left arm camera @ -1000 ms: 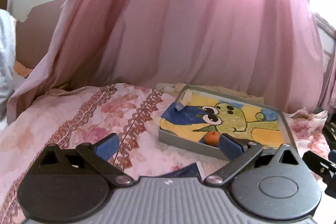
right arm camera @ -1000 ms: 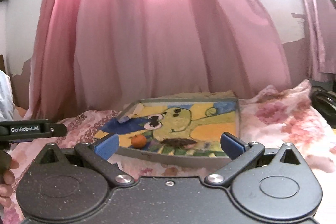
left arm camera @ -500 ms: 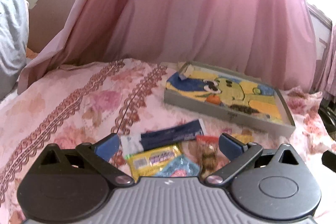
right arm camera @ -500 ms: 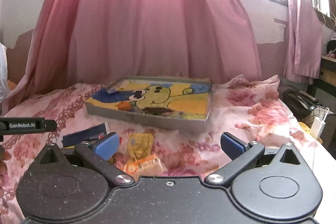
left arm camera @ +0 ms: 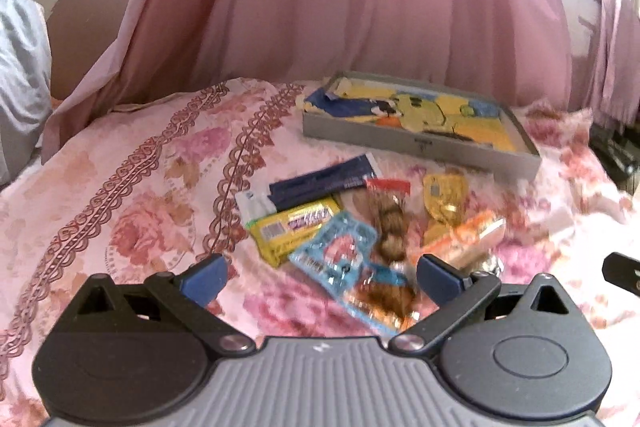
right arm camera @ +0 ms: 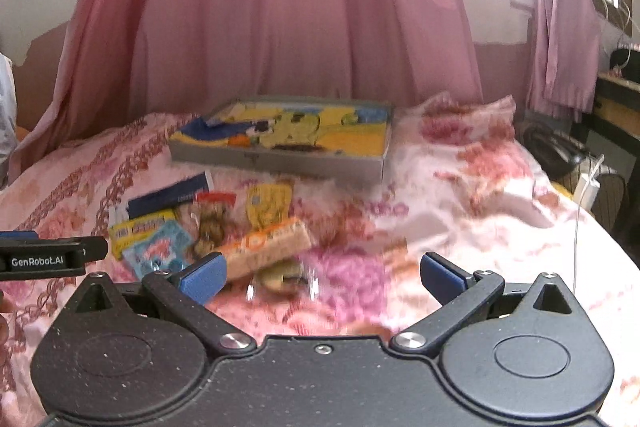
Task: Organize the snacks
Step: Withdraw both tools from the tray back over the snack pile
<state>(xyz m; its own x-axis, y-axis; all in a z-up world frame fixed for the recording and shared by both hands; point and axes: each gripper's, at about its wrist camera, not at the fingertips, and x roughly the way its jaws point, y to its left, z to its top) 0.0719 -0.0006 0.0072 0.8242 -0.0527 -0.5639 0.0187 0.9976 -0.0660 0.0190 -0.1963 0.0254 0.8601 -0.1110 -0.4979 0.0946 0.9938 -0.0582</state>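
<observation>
Snacks heaped on the bedspread, both grippers empty above them

Snacks lie in a loose pile on the pink flowered bedspread (left arm camera: 120,195), just in front of the grey tray (left arm camera: 416,143), which serves as the landmark. That tray has a bright yellow and blue cartoon picture on its floor and holds a small orange thing (left arm camera: 390,121) near its front wall.

Nearest the tray's front wall lies a long dark blue packet (left arm camera: 324,182). In front of that, farther from the tray, sits a yellow bar wrapper (left arm camera: 296,227), and overlapping its corner is a light blue packet (left arm camera: 340,251). A clear bag with a red top (left arm camera: 390,211), filled with brown pieces, lies beside them. A small yellow pouch (left arm camera: 444,199) sits in front of the tray's right half, with an orange-and-white packet (right arm camera: 266,245) touching its near end. The whole pile is blurred, so no print can be read.

The left gripper (left arm camera: 320,277) hangs over the near edge of the pile, its blue-tipped jaws spread wide with nothing between them. The right gripper (right arm camera: 322,275) hangs to the right of the pile, jaws likewise spread and empty. Pink curtains (right arm camera: 280,27) hang behind the tray.
</observation>
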